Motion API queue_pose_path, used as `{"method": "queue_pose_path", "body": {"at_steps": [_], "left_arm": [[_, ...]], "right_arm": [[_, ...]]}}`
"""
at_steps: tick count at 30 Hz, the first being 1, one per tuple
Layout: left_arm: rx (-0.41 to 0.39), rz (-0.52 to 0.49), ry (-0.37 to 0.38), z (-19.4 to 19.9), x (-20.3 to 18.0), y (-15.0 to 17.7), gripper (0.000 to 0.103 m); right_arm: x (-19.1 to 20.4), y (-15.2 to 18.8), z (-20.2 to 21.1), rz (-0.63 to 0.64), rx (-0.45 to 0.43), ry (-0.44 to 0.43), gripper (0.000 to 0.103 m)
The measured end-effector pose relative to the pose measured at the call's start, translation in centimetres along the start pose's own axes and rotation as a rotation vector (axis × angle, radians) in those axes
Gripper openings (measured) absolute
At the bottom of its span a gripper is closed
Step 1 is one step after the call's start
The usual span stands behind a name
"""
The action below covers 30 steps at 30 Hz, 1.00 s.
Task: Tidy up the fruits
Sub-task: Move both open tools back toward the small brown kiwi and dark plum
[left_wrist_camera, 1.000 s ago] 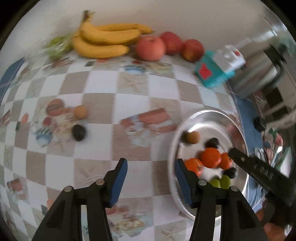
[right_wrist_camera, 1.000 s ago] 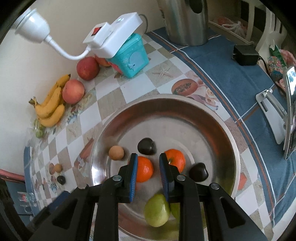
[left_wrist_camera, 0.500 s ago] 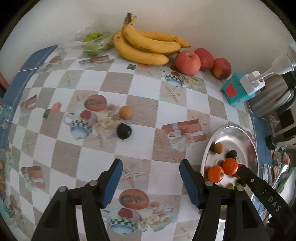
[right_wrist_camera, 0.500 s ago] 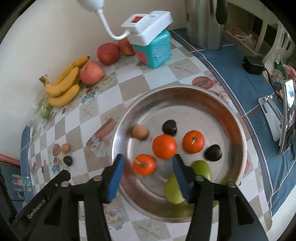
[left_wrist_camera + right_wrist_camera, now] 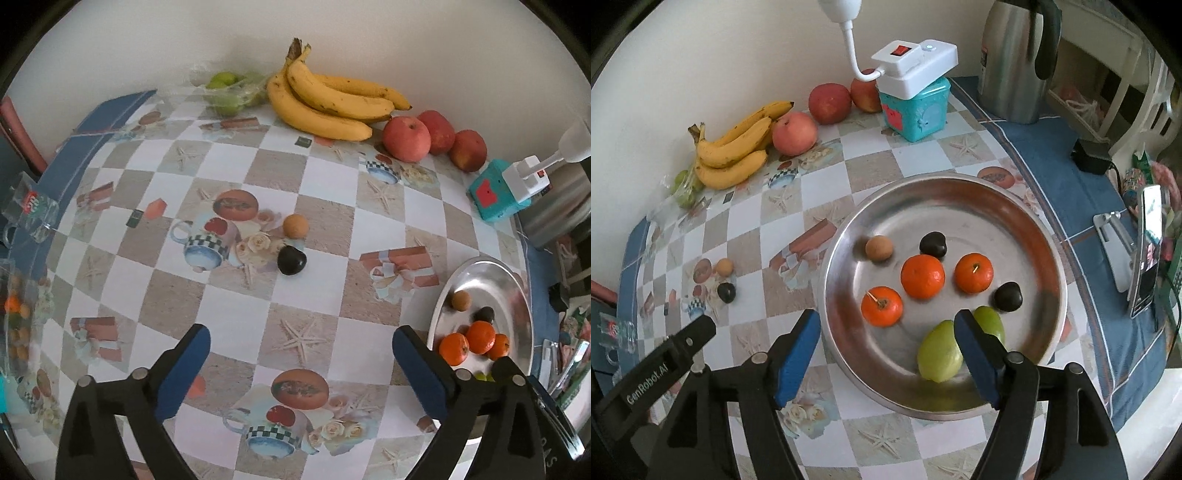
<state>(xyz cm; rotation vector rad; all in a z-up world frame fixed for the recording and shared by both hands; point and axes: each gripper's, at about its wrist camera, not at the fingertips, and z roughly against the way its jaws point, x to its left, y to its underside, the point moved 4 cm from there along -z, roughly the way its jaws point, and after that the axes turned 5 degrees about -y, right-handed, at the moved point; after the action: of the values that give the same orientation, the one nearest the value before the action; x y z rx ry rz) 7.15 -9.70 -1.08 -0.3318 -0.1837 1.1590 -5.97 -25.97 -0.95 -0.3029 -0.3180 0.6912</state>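
Since a second ago, both grippers have been drawn back and their jaws spread: the right gripper (image 5: 886,354), then nearly closed over the metal bowl (image 5: 1027,365), is now seen wide apart and holding nothing, one blue pad outside the bowl's near-left rim and the other above a green fruit (image 5: 940,356). The left gripper (image 5: 301,363) is likewise held wide apart and empty above the checkered tablecloth (image 5: 236,317) (more of the cloth is now taken in than before).

Inside the bowl are shown three oranges (image 5: 922,276), two dark fruits (image 5: 933,244), one small tan fruit (image 5: 879,248) near the left rim, and a second green fruit (image 5: 991,323) touching the first.

On the cloth, well apart from the bowl, a second small tan fruit (image 5: 295,226) and another dark fruit (image 5: 291,260) lie just beside each other — toward the middle of the surface. Along the far edge, against the wall, are ranged a bag of green fruit (image 5: 231,92), a bunch of bananas (image 5: 328,101) and three apples (image 5: 406,138) — with a teal box (image 5: 915,109) near the far-right corner.
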Motion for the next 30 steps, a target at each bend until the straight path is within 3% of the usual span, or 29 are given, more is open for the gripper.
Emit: {"method": "queue_pose_path", "body": {"at_steps": [30], "left_arm": [[-0.043, 0.051, -0.074, 0.6, 2.9, -1.1, 0.103]], "right_arm": [[-0.7, 0.1, -0.5, -0.011, 0.029, 0.036, 0.076]]}}
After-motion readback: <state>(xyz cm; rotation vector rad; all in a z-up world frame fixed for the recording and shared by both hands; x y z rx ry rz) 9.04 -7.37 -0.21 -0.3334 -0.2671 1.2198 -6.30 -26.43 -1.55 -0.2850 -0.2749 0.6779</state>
